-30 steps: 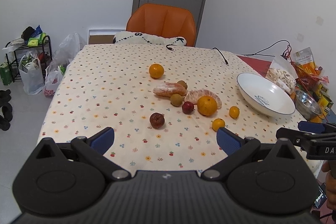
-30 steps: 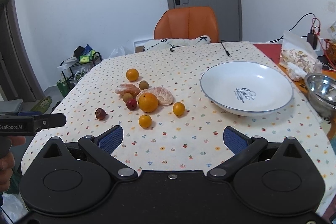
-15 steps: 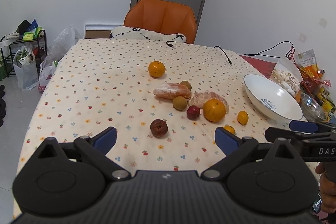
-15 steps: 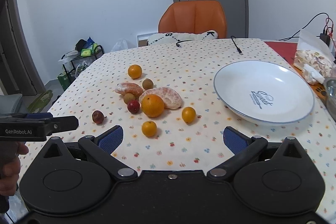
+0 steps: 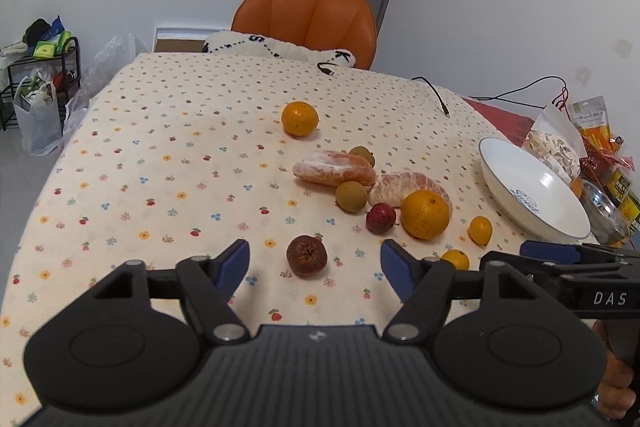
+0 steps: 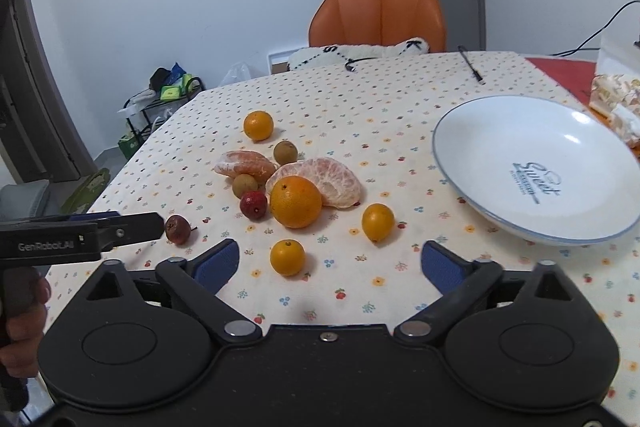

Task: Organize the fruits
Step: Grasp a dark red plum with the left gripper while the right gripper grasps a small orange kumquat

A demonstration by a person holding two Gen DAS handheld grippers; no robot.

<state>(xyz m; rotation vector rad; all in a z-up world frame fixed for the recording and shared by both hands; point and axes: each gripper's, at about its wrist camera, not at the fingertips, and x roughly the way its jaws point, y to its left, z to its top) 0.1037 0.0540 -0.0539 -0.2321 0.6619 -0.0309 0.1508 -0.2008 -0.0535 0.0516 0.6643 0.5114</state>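
Note:
Fruit lies scattered on the flowered tablecloth [image 5: 168, 155]. A dark red wrinkled fruit [image 5: 306, 255] sits just ahead of my open, empty left gripper [image 5: 315, 265]; it also shows in the right wrist view [image 6: 178, 229]. A small orange [image 6: 287, 257] lies just ahead of my open, empty right gripper [image 6: 330, 265]. Further on are a large orange [image 6: 295, 201], a red fruit [image 6: 253, 205], two peeled orange pieces [image 6: 320, 179], two brown fruits [image 6: 244, 185], another orange [image 6: 258, 125] and a small oval one [image 6: 377, 221]. A white empty bowl [image 6: 532, 167] stands on the right.
An orange chair [image 5: 306, 17] with a white cushion stands at the far table edge. Cables [image 5: 432, 95] lie at the back. Snack bags [image 5: 560, 143] and a steel bowl [image 5: 604, 215] crowd the right edge. A rack and bags [image 5: 38, 91] stand on the floor at left.
Both grippers have moved forward over the table toward the fruit, which now looks closer. The left gripper's fingers now stand either side of the dark red fruit. Jaws stay open.

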